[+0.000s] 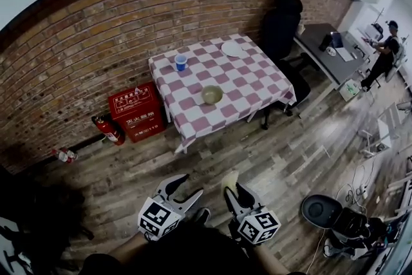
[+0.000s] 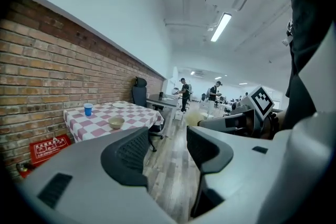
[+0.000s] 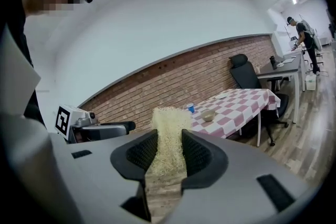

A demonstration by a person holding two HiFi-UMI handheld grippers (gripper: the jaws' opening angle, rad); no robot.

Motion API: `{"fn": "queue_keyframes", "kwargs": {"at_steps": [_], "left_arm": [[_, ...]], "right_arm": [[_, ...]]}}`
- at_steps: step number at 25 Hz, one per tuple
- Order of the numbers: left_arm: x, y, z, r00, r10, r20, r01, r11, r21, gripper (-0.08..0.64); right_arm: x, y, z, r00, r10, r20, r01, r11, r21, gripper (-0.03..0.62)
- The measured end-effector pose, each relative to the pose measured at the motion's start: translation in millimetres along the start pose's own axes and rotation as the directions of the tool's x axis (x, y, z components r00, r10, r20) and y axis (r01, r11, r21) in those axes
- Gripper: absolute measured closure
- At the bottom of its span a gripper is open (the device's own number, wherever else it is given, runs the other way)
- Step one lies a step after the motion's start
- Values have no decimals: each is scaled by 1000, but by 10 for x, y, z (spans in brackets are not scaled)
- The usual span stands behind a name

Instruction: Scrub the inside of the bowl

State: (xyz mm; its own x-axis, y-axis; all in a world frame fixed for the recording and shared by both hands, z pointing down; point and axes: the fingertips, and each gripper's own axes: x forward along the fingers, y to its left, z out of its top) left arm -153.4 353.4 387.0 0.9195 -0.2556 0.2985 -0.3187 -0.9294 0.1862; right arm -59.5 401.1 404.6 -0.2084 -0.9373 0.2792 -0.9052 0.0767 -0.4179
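Low over the wood floor [image 1: 277,158]: scrubber gripped, bowl not yet reached.
Nearest, the right gripper [image 3: 169,153] is clamped on a pale scrubber [image 3: 168,123]; the left gripper [image 2: 167,147] stands parted, only floor between its jaws. Well beyond both, the bowl [image 1: 212,94] sits upright on the checked table [image 1: 251,84], a blue cup [image 1: 181,62] and a plate [image 1: 233,49] behind it. Approach seems the step in hand: next, close the gap, steady the bowl with the left, bring the scrubber inside.
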Motion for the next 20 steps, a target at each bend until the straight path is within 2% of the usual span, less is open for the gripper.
{"fn": "queue_keyframes", "kwargs": {"at_steps": [4, 9, 15, 20], "left_arm": [[329, 110, 232, 999, 36, 17, -36, 999, 13, 321], [573, 199, 250, 998, 61, -6, -61, 998, 1, 321], [789, 327, 300, 998, 61, -28, -61, 998, 1, 321], [984, 506, 300, 998, 53, -43, -52, 998, 17, 321]], "right_arm": [[175, -325, 281, 1000, 28, 3, -28, 1000, -10, 439], [281, -543, 334, 998, 57, -14, -56, 998, 21, 439], [415, -811, 357, 999, 39, -38, -36, 998, 60, 439], [588, -961, 392, 998, 17, -53, -14, 998, 59, 439]]}}
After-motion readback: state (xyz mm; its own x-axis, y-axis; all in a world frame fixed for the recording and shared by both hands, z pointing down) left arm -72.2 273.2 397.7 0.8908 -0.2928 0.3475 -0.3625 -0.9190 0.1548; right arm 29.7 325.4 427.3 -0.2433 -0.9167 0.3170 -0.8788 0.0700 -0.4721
